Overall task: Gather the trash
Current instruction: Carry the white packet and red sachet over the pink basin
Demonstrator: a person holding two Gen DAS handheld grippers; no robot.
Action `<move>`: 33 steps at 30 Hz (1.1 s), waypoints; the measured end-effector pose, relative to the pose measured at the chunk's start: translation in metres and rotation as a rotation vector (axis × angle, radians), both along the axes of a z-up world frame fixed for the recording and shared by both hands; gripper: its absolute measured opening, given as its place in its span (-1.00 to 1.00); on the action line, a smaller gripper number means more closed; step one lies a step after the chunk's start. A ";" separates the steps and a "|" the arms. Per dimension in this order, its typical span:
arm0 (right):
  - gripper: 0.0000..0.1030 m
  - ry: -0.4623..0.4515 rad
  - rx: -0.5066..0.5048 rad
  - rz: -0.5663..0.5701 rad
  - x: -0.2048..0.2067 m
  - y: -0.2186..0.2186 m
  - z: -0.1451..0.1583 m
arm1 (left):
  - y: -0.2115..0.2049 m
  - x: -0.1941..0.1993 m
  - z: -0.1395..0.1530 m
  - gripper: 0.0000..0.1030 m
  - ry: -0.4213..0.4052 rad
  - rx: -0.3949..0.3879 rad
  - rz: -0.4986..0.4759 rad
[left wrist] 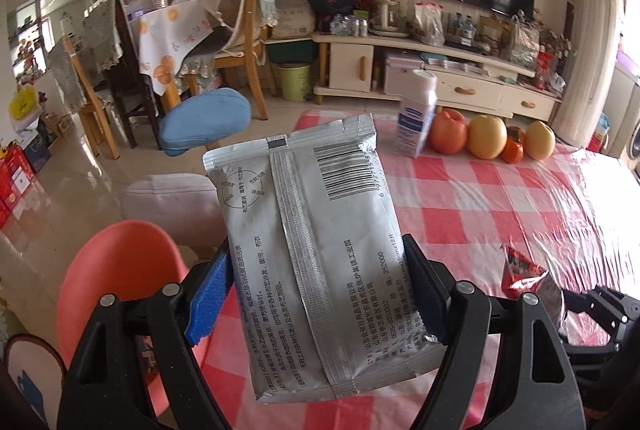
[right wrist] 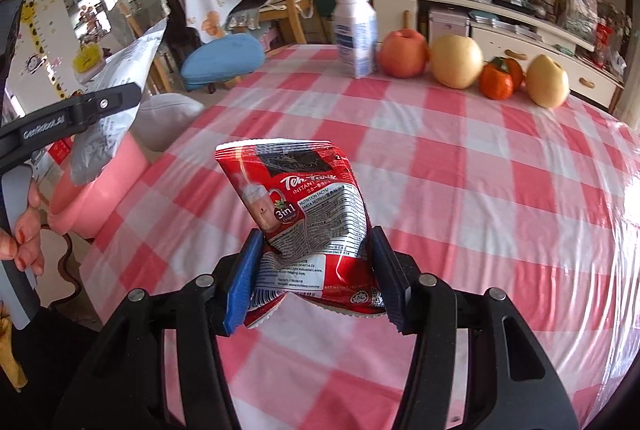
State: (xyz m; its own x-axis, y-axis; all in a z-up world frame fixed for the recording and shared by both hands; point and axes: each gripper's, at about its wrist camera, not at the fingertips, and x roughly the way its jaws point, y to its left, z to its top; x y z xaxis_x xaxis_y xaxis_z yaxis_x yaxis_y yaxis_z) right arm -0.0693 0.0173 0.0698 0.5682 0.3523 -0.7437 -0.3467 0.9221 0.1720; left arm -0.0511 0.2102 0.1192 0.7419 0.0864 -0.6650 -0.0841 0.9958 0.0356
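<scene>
My count on the counter
Two packets, one white bottle (right wrist: 356, 29), one apple (right wrist: 403, 53), two pears, two oranges.

pouch (left wrist: 308, 250) between left jaws: matt silver foil
sachet (right wrist: 316, 226) between right jaws: glossy, crinkled
tablecloth (right wrist: 480, 169) beyond jaws: shiny plastic

A white bottle (right wrist: 356, 31) stands beside a row of fruit (right wrist: 472, 63) — all on the checked tablecloth (right wrist: 500, 189)

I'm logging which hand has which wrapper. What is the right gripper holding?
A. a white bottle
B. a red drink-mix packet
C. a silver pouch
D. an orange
B: the right gripper is clamped on the red packet, while the silver pouch sits in the left gripper.
</scene>
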 end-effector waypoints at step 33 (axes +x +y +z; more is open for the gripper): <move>0.07 -0.127 -0.074 0.415 -0.022 0.238 0.051 | 0.213 -0.044 -0.002 0.54 -0.053 -0.248 0.451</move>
State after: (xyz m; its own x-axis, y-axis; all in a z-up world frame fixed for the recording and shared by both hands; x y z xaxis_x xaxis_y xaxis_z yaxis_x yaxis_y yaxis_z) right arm -0.0912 0.2549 0.1213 0.4787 0.5184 -0.7086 -0.7042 0.7087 0.0427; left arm -0.0950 0.4237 0.1169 0.7003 0.2496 -0.6688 -0.5020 0.8383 -0.2128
